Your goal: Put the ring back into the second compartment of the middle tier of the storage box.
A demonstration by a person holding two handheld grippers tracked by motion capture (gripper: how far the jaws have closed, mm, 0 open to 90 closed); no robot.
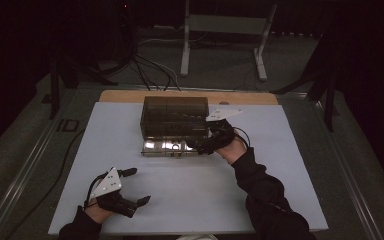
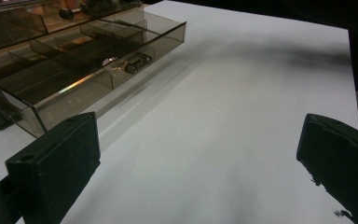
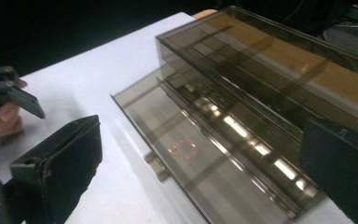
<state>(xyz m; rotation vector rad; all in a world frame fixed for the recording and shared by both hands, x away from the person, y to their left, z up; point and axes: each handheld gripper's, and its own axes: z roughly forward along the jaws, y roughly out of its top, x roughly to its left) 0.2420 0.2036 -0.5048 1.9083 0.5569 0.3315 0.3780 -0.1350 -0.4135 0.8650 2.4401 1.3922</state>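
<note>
High view: smoked transparent drawer cabinet (image 1: 175,117) at the far middle of the white desk (image 1: 130,210), close to the far edge; bottom drawer (image 1: 167,148) pulled out toward the near edge, divided into compartments, knob on its front. Right gripper (image 1: 202,145) at the right end of the open drawer, jaws spread wide, nothing between them, pads not pressing on anything; whether a jaw tip touches the drawer front, not determinable. Left gripper (image 1: 132,186) near the near-left corner of the desk, well apart from the cabinet, jaws likewise wide apart and empty. Left gripper view: drawer (image 2: 84,70) at upper left, small metallic item (image 2: 137,63) in one front compartment, identity unclear; bare desk surface ahead of the jaws. Right gripper view: cabinet (image 3: 270,60) and drawer (image 3: 200,154) crossing diagonally, drawer knob (image 3: 156,165) low on its front, left gripper (image 3: 9,91) at far left. Judged risks: drawer drawn well out and likely light, so a sideways nudge from the right jaws liable to skew it on its runners or drag the whole cabinet toward the near edge; further pull liable to bring the drawer clean out and spill the compartments; cabinet unbraced, left gripper too distant to steady it.
</note>
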